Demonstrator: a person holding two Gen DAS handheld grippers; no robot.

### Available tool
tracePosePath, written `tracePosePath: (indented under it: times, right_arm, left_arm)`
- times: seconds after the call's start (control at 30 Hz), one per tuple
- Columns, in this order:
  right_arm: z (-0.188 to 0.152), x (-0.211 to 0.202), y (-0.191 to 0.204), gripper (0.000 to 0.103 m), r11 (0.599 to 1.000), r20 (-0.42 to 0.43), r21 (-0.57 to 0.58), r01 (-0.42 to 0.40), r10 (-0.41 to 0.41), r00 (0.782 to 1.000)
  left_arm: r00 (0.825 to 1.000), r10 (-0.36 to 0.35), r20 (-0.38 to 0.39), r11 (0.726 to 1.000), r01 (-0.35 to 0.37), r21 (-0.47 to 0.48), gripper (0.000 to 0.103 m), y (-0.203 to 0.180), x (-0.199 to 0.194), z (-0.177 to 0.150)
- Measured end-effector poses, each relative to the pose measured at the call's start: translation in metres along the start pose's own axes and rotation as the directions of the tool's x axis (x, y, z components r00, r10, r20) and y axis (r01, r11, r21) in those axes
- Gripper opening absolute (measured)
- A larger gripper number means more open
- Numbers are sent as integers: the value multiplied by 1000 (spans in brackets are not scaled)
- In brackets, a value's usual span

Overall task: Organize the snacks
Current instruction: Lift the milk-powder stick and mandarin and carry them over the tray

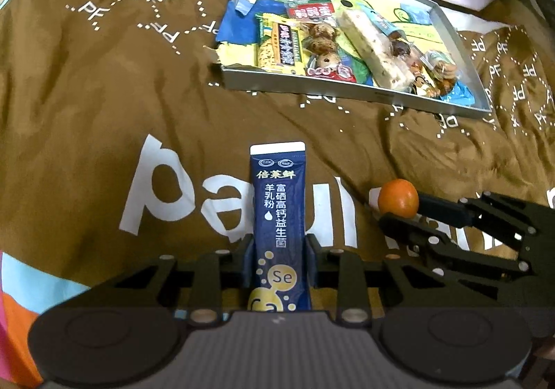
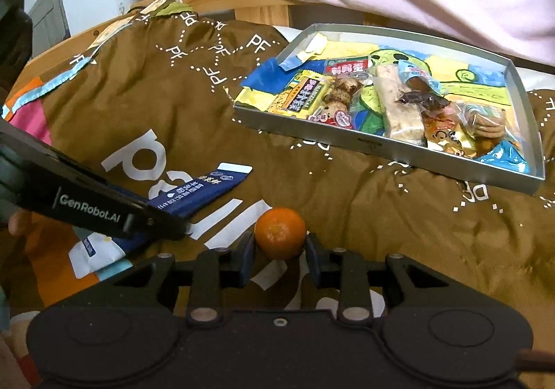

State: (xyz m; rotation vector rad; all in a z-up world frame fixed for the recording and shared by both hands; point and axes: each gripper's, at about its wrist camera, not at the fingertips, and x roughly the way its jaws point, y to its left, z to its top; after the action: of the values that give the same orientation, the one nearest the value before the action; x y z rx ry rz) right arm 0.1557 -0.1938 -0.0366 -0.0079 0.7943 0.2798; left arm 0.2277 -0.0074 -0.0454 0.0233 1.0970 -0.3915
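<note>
Tray (image 1: 364, 90) already holds most snacks: yellow bar, quail-egg pack, nougat slab, crinkly cookie bags, all in a rough row. Two items left, both still outside it on the brown cloth (image 1: 86, 94). Left gripper (image 1: 279, 246) is clamped on the navy sachet (image 1: 279, 208), a flat glossy stick pack with a white seal end. Right gripper (image 2: 280, 250) has its jaws against the small orange fruit (image 2: 280, 233), round with smooth dimpled skin; looks gripped, but contact is only likely. Tray is shallow sheet metal with a printed paper liner. Cloth is soft and wrinkled.
</note>
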Motion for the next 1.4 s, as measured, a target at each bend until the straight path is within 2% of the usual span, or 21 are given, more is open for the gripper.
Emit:
tracePosePath:
  times: [0.23, 0.4, 0.57, 0.87, 1.03, 1.17, 1.3, 1.4]
  right_arm:
    - [2, 1, -2, 33, 1000, 30, 9, -4, 4, 1000]
    - [2, 4, -4, 33, 1000, 42, 14, 0, -1, 999]
    - [6, 4, -6, 33, 1000, 77, 25, 2, -4, 997]
    - [11, 4, -9, 33, 999, 114, 40, 12, -16, 993]
    - [16, 3, -14, 33, 997, 143, 67, 29, -39, 989]
    - [26, 5, -20, 33, 996, 180, 79, 52, -66, 982]
    - [33, 10, -31, 33, 992, 203, 105, 65, -85, 975]
    - [39, 17, -38, 33, 990, 224, 117, 81, -106, 969]
  left_arm:
    - [999, -24, 48, 1000, 24, 1, 32, -3, -2, -1]
    - [994, -64, 84, 997, 66, -29, 32, 0, -3, 1]
    - [981, -108, 162, 991, 119, -65, 32, 4, -10, 3]
    - [962, -153, 224, 978, 180, -105, 32, 6, -18, 3]
    - [936, -107, 335, 982, 152, -110, 32, 7, -26, 4]
    - [900, -76, 429, 989, 124, -85, 32, -2, -28, 19]
    - [876, -102, 471, 974, 184, -132, 32, -7, -19, 38]
    - [864, -89, 496, 976, 175, -130, 32, -10, -9, 55]
